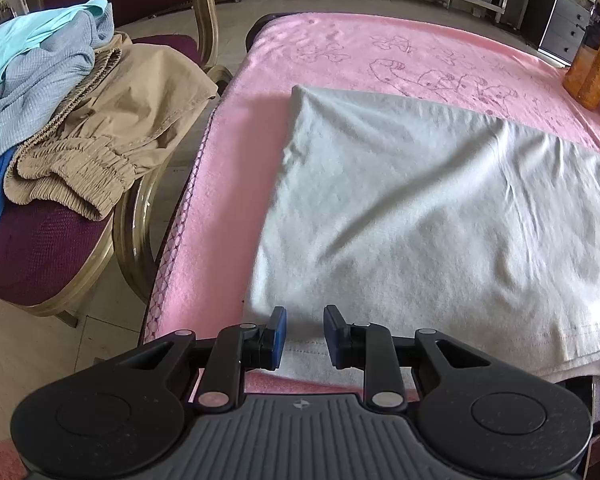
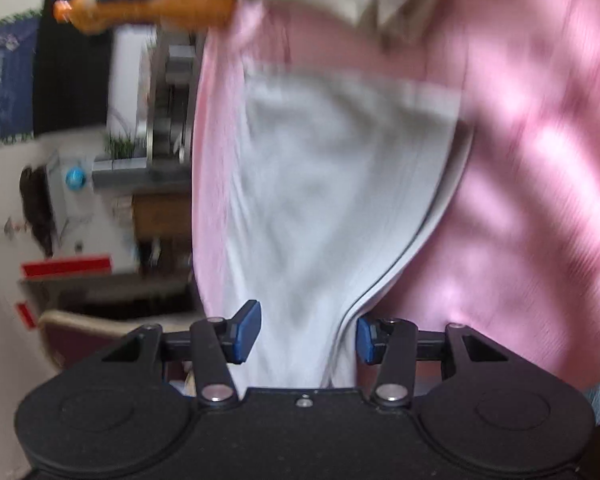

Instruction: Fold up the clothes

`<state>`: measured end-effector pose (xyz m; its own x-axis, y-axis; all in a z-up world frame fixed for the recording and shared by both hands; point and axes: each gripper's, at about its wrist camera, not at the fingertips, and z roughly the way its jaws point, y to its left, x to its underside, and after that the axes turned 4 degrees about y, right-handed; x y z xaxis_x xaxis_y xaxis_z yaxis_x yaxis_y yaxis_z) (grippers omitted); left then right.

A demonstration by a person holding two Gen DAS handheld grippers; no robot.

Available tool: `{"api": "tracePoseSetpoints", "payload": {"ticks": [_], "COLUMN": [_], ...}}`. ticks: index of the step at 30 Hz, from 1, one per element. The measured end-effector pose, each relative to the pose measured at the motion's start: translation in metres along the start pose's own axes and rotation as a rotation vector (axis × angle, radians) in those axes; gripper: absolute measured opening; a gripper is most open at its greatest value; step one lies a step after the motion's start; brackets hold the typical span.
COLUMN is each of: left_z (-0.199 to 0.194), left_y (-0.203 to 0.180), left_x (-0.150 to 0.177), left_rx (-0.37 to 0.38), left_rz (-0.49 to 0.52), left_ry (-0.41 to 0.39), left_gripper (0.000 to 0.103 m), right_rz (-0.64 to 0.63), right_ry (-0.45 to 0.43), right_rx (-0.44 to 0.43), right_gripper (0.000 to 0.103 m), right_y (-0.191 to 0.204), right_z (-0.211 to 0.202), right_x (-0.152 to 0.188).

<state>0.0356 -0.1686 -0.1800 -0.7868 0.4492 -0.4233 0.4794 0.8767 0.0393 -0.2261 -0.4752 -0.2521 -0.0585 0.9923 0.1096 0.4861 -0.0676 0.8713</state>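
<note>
The left gripper, black with blue pads, hovers over the near hem of a pale grey cotton garment, its jaws parted with a gap between them and nothing clamped. That garment lies flat on a pink towelling cover spread over the table, near its left edge, with a strip of bare pink beside it and a wide bare stretch beyond.

The right gripper has a bunched fold of the same grey garment running between its blue pads; the cloth seems to touch the right pad while a gap shows at the left one, so whether it is truly pinched I cannot tell. This view is rolled sideways and smeared by blur, so the room behind is hard to read.

Left of the table, a maroon upholstered chair with a brass frame carries a heap: tan elasticated trousers, a grey-blue waffle knit, a mint piece and a blue one, both cut off by the frame. An orange bottle stands at the table's far right edge.
</note>
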Motion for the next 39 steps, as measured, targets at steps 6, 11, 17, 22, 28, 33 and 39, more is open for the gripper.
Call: {"api": "tracePoseSetpoints", "payload": {"ticks": [6,11,17,22,28,33,39], "left_z": [-0.001,0.002,0.006,0.002,-0.037,-0.060,-0.042], "left_y": [0.003,0.015,0.015,0.012,0.009,-0.005,0.013], "left_x": [-0.001,-0.006,-0.008,-0.008,0.003,0.029,0.039], "left_rx": [-0.001,-0.025,-0.038,-0.048,0.045,0.048,-0.005], "left_rz": [-0.010,-0.059,-0.030,0.008,0.117,0.275,0.253], "left_ry": [0.003,0.023,0.063,0.061,0.009,-0.018,0.071], "left_gripper": [0.026,0.025,0.026,0.025,0.024,0.029,0.025], "right_rz": [-0.032,-0.051,-0.160,-0.375,-0.713,-0.927,-0.872], "right_ry": [-0.163,-0.234,-0.275,-0.309,-0.327,-0.307,-0.240], "right_rx": [0.087,0.162,0.291,0.410,0.569,0.680,0.746], "right_gripper": [0.038,0.019,0.006,0.004,0.004,0.004,0.004], "right_y": [0.001,0.003,0.020,0.060,0.126,0.162,0.132], "right_z": [-0.013,-0.010,-0.020,-0.019,-0.008,0.003,0.016], "right_x": [-0.014,-0.022,-0.015,-0.002,0.031,0.068,0.067]}}
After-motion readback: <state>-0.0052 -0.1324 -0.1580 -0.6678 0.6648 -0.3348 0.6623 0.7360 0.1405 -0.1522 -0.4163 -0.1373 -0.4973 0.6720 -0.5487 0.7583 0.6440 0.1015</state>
